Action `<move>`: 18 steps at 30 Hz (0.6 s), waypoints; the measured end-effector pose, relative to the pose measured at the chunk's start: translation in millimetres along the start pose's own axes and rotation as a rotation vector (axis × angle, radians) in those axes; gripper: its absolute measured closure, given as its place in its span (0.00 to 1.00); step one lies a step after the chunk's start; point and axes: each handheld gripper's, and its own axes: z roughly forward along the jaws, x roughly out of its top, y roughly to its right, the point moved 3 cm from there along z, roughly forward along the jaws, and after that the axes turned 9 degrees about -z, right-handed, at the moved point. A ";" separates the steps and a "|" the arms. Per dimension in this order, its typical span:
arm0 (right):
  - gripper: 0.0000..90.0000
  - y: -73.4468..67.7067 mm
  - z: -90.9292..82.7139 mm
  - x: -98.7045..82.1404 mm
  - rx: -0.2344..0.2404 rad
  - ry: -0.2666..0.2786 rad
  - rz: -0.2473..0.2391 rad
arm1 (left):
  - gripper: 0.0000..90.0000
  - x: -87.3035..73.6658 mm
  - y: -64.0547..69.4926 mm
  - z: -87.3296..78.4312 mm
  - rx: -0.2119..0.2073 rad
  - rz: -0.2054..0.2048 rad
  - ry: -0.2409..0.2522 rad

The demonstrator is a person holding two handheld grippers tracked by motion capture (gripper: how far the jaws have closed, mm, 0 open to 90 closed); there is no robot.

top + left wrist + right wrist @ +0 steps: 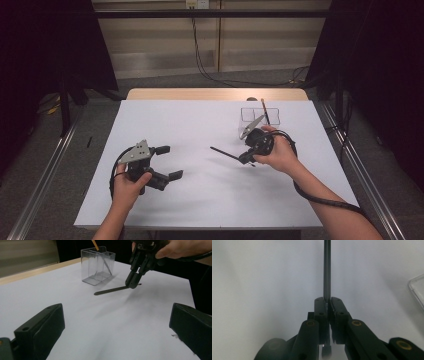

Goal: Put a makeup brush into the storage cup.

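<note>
Left hand-held gripper (167, 162) agape — dark pen (223, 153) level, tip toward it.

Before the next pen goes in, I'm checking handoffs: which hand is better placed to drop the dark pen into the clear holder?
Right. The right gripper already clamps the dark pen and sits close to the clear holder. The left gripper is open, empty and farther away.

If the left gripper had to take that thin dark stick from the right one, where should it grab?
Probably the free front half of the thin dark stick, coming from its side with jaws across it: the right gripper pinches one end, and the rest juts out bare above the white table.
</note>
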 end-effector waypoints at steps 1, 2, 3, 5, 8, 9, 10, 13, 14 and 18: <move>0.94 -1.7 -0.4 0.6 0.001 0.002 -0.007 | 0.00 0.7 -0.5 1.5 -0.002 -0.006 -0.001; 0.94 -3.1 -0.5 1.0 0.007 0.003 -0.017 | 0.00 2.1 -1.9 3.7 0.005 -0.011 -0.006; 0.94 -5.7 -0.8 1.9 0.015 0.004 -0.024 | 0.00 3.2 -2.5 5.5 0.008 -0.016 -0.003; 0.94 -8.7 -1.3 3.2 0.022 0.005 -0.040 | 0.00 6.0 -3.5 9.9 0.005 -0.008 -0.026; 0.94 -12.6 -2.1 5.0 0.032 0.013 -0.053 | 0.00 9.5 -2.4 16.7 0.000 0.010 -0.049; 0.94 -13.8 -2.0 5.4 0.037 0.018 -0.055 | 0.00 10.9 -1.8 19.6 -0.002 0.020 -0.068; 0.94 -15.0 -2.1 5.5 0.042 0.020 -0.060 | 0.00 11.6 -1.7 21.6 -0.003 0.026 -0.073; 0.94 -17.9 -2.0 5.8 0.051 0.016 -0.076 | 0.00 13.9 -0.9 29.4 -0.007 0.027 -0.100; 0.94 -18.6 -1.9 5.8 0.052 0.015 -0.082 | 0.00 14.7 -0.8 32.3 -0.005 0.028 -0.114; 0.94 -22.2 -2.6 6.6 0.062 0.012 -0.105 | 0.00 16.4 1.2 42.8 0.000 0.015 -0.160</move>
